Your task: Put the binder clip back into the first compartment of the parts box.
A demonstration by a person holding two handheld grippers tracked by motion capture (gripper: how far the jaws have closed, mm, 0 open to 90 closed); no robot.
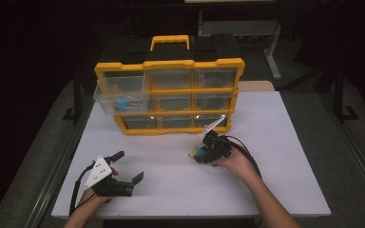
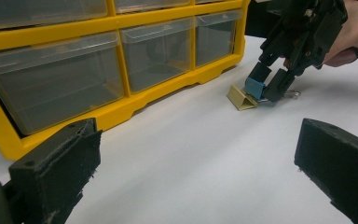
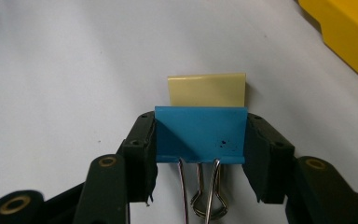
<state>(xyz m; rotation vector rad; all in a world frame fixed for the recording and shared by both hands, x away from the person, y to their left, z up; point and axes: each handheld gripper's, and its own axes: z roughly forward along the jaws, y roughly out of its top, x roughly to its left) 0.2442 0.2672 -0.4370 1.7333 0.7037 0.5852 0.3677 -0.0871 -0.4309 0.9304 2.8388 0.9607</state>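
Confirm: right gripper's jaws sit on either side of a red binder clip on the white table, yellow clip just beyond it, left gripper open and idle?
Not quite: the binder clip between the jaws of the right gripper is blue, not red, as the right gripper view shows. The rest holds: it lies on the white table, the yellow clip just beyond it, and the left gripper is open and idle.

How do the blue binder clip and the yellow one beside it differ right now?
The blue binder clip sits between the pads of the right hand-held gripper; the yellow binder clip lies free on the white table, just beyond it. The blue clip's wire handles show, pointing toward the gripper; the yellow clip's handles cannot be seen. Both are folded-metal clips of similar width, resting near the yellow organizer.
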